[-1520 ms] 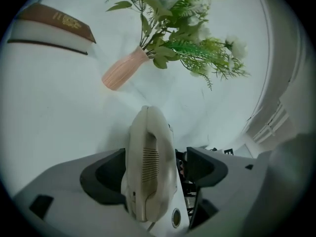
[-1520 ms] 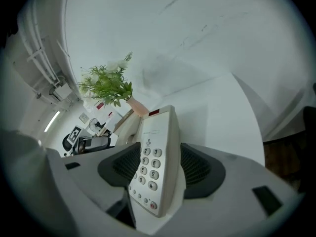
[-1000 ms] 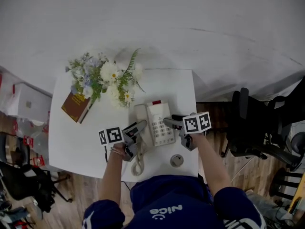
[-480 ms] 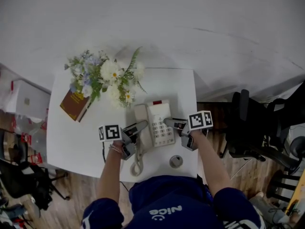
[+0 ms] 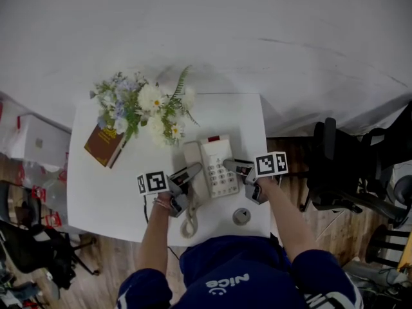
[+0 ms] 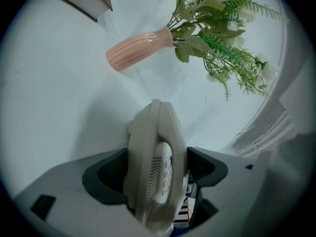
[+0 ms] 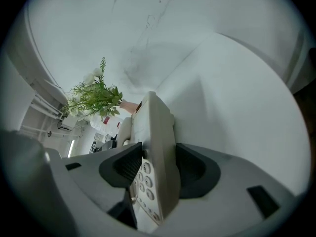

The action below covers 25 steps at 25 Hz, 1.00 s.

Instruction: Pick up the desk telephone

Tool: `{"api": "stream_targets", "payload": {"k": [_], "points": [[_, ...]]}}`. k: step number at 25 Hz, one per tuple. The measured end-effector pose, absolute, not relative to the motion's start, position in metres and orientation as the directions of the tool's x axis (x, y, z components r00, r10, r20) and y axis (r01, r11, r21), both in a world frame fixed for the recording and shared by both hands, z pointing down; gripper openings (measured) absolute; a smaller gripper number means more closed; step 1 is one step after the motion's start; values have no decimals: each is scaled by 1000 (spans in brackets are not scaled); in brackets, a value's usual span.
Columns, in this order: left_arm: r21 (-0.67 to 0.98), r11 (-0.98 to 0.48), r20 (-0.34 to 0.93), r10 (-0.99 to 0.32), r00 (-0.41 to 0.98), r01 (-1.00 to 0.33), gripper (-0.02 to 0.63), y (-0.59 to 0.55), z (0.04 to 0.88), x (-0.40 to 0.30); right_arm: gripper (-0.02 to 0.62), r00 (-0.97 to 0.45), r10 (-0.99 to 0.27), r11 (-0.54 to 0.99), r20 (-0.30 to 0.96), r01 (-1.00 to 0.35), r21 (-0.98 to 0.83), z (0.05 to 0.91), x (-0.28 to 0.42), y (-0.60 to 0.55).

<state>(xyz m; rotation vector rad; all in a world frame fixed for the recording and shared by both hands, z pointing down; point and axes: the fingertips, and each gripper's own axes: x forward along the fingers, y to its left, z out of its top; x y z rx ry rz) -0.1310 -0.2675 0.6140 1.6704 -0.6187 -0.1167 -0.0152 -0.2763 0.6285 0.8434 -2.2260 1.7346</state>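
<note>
One desk telephone [image 5: 212,166], cream plastic and boxy, is on your square white table [image 5: 103,185]. It's probably resting flat there, hard to tell from above. Both of your grippers clamp it: left gripper [image 5: 188,174] on the handset side, right gripper [image 5: 230,166], jaws just closing in, across the keypad edge. There's also one ribbed pink vase [image 6: 138,51] and one brown book [image 5: 103,143].

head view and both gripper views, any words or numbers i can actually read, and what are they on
"nice": white print on the person's dark blue shirt, seen upside down in the head view.
Book: gold print on the cover, too small to read.
Telephone: the key digits are too small in the head view and too blurred in the right gripper view.
Nothing else is readable.
</note>
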Motion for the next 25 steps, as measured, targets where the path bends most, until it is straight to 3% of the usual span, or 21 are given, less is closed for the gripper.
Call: {"api": "stream_targets", "payload": {"k": [25], "points": [[933, -134, 238, -469, 850, -334, 383, -216, 585, -129, 230, -797, -378, 175, 471, -562, -809, 599, -11, -221]]}}
